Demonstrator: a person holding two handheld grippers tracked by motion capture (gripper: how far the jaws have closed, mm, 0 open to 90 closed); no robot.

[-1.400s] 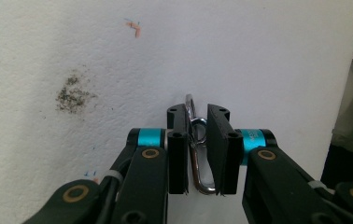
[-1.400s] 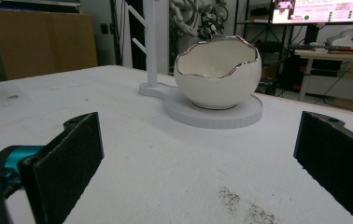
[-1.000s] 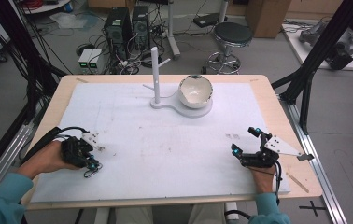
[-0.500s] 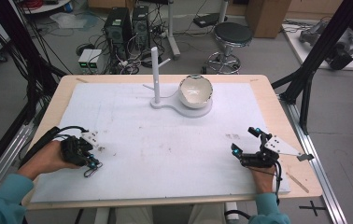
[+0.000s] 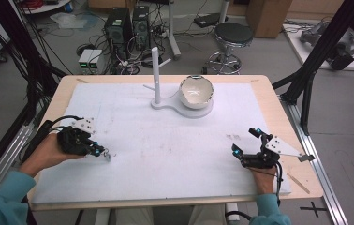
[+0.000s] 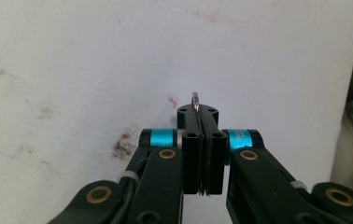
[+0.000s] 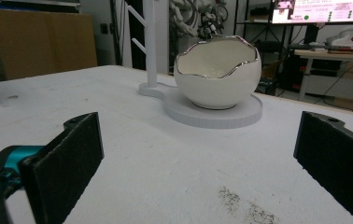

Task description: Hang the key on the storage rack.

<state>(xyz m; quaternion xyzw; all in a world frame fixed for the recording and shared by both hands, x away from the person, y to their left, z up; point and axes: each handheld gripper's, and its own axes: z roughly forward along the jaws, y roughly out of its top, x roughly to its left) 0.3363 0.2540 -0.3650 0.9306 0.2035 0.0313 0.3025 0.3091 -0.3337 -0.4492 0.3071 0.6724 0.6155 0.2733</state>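
Your left gripper (image 5: 101, 152) sits low over the near left part of the white sheet (image 5: 165, 140) that covers the bench (image 5: 269, 93). Its jaws are pressed fully together, and a small thin metal piece (image 6: 194, 99) is pinched between them, poking out past the tips; in the high view it shows as a small silvery loop (image 5: 107, 156) at the gripper's tip, too small to identify. In the left gripper view the sheet beneath it carries dark smudges and a faint red mark.

Your right gripper (image 5: 246, 141) rests at the near right of the sheet with its jaws spread wide and nothing between them.

An egg-shaped white bowl (image 7: 217, 76) with a jagged silver rim stands on the round part of a white stand base (image 7: 221, 114) at the far middle of the bench. A white post (image 5: 155, 75) with short pegs rises from the same base just beside the bowl. Both grippers are well apart from the stand.
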